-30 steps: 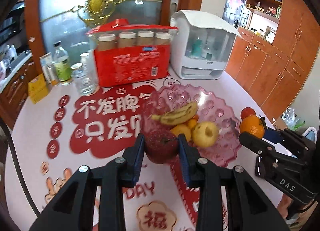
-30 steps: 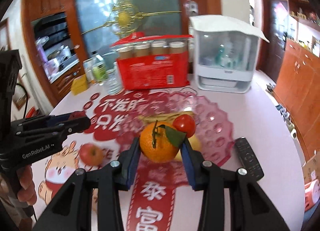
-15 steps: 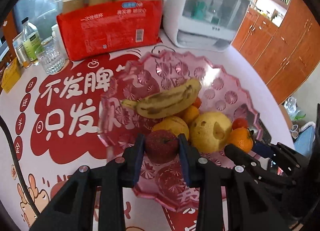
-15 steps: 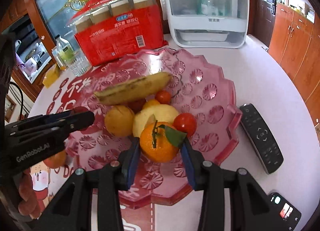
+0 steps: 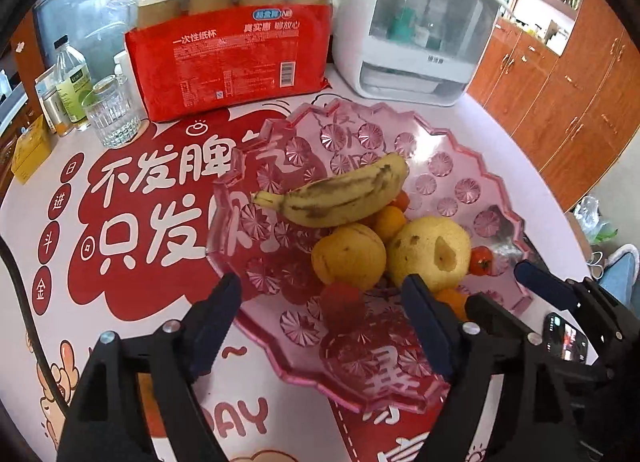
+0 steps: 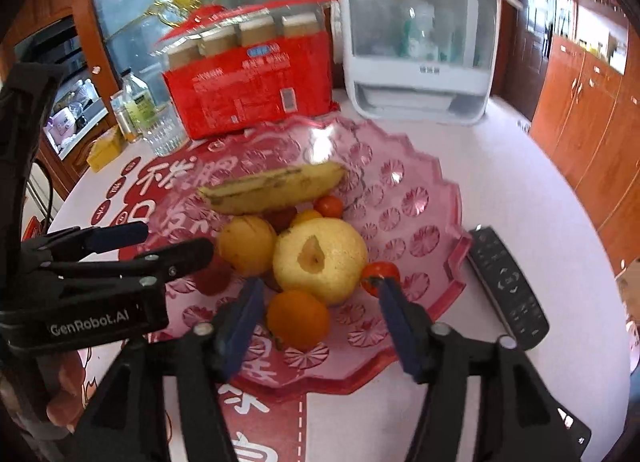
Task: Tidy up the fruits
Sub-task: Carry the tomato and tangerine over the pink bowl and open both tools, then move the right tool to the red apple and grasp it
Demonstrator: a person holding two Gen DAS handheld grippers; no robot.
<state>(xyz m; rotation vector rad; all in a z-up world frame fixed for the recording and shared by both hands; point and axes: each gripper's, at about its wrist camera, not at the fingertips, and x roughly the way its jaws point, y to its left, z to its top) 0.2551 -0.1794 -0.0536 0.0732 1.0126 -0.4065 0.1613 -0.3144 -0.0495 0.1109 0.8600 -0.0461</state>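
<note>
Your L gripper (image 5: 322, 302) is spread wide w/ nothing in it, the red apple (image 5: 343, 301) lying loose on the pink glass fruit tray (image 5: 460, 166) between its fingers. Your R gripper (image 6: 320, 294) gapes too, the orange (image 6: 298, 318) sitting free on the tray btwn them, just in front of the yellow pear (image 6: 320, 254). Banana (image 6: 274, 188) tops the pile; remote (image 6: 508, 282) beside the tray's rim.

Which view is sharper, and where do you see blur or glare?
The left wrist view is sharper: the print on the red package is readable, though the red apple is smeared. The right wrist view is softly blurred overall, with window glare on the white appliance.
</note>
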